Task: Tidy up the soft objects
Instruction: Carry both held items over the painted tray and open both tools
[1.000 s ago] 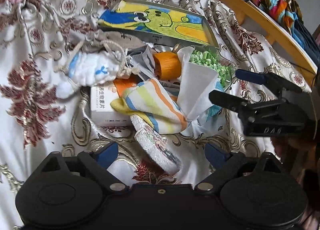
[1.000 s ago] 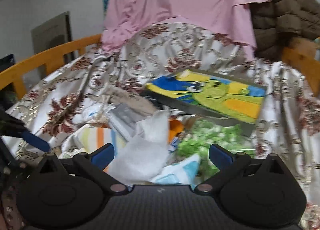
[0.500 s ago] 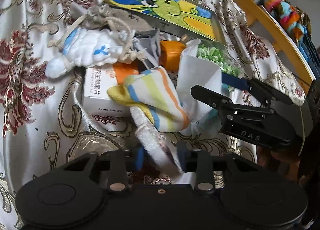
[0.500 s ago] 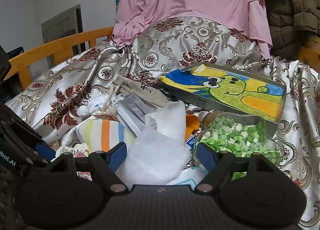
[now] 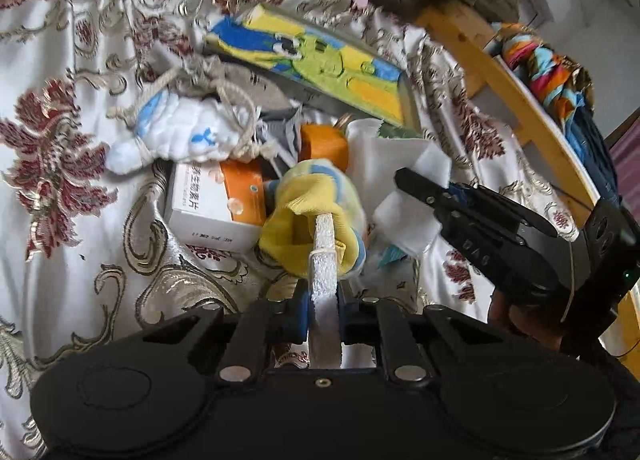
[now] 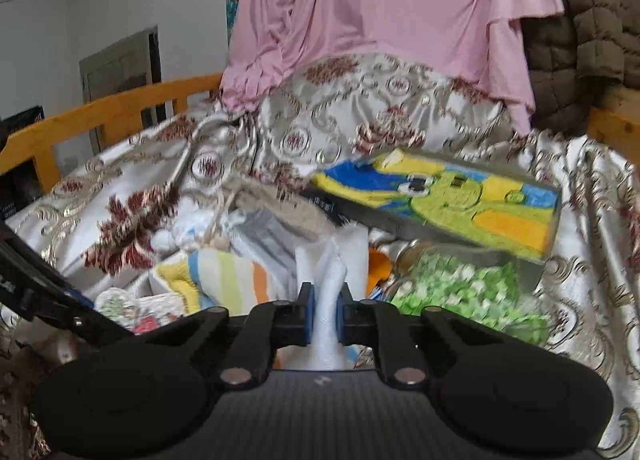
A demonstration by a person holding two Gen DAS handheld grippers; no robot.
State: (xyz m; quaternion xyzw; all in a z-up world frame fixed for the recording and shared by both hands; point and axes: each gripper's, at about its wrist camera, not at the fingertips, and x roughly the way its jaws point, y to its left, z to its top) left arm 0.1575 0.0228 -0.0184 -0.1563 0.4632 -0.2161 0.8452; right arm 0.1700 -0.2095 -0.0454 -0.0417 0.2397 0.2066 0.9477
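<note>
A heap of soft things lies on a floral satin bedspread [image 5: 60, 219]. My left gripper [image 5: 323, 312] is shut on a white speckled sponge pad [image 5: 325, 280], which sticks up between its blue pads against a yellow striped towel [image 5: 320, 199]. My right gripper [image 6: 324, 314] is shut on a white cloth [image 6: 328, 272]; it also shows in the left wrist view [image 5: 424, 187], holding the same cloth [image 5: 400, 167]. A white and blue soft toy [image 5: 180, 131] tied with rope lies at the left.
A white and orange medicine box [image 5: 212, 207], an orange roll [image 5: 324, 143], a green frog picture tray [image 5: 320, 63] and green shredded paper [image 6: 460, 288] sit in the heap. A wooden bed rail [image 5: 520, 107] runs along the right. Pink cloth [image 6: 380, 11] hangs behind.
Both grippers have shut: the left on the sponge pad, the right on the white cloth. The left one has lifted the pad upright, bunching the striped towel.
</note>
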